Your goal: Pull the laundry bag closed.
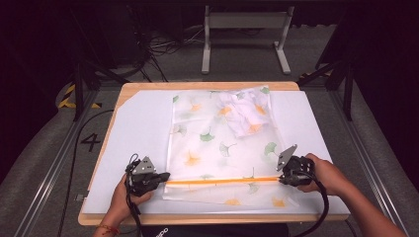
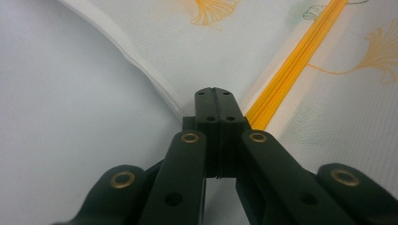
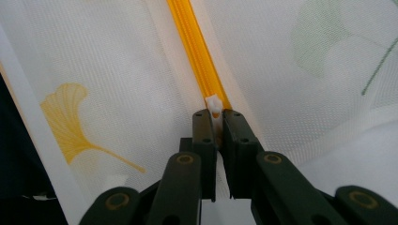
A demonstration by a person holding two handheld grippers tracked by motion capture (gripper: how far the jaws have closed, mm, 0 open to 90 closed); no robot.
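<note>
- A translucent mesh bag (image 1: pixel 217 148) printed with orange and green ginkgo leaves is laid flat on a white mat (image 1: pixel 133 148) that covers a wooden table (image 1: pixel 207 85).
- An orange zipper (image 1: pixel 222 181) is run across the near part of the bag, from one side edge to the other.
- A crumpled white garment (image 1: pixel 244 111) with the same leaf print is seen at the far end of the bag, towards its right; whether it lies inside or on top cannot be told.
- At the right end of the zipper, a small white zipper pull (image 3: pixel 214 104) is pinched between the jaws of the right gripper (image 3: pixel 214 123), which are closed down on it.
- At the left end of the zipper, the left gripper (image 2: pixel 217 104) is pressed fully shut at the bag's edge, just beside the orange strip; bag fabric is probably clamped there, though the cloth between the jaws is hidden.
- Each gripper is held by a hand at the near side of the bag.
- The work in hand is judged to be the running of the zipper along the bag.
- With the pull at the right end, the slide is judged to be at one limit of its travel; whether the teeth are meshed or parted cannot be told.
</note>
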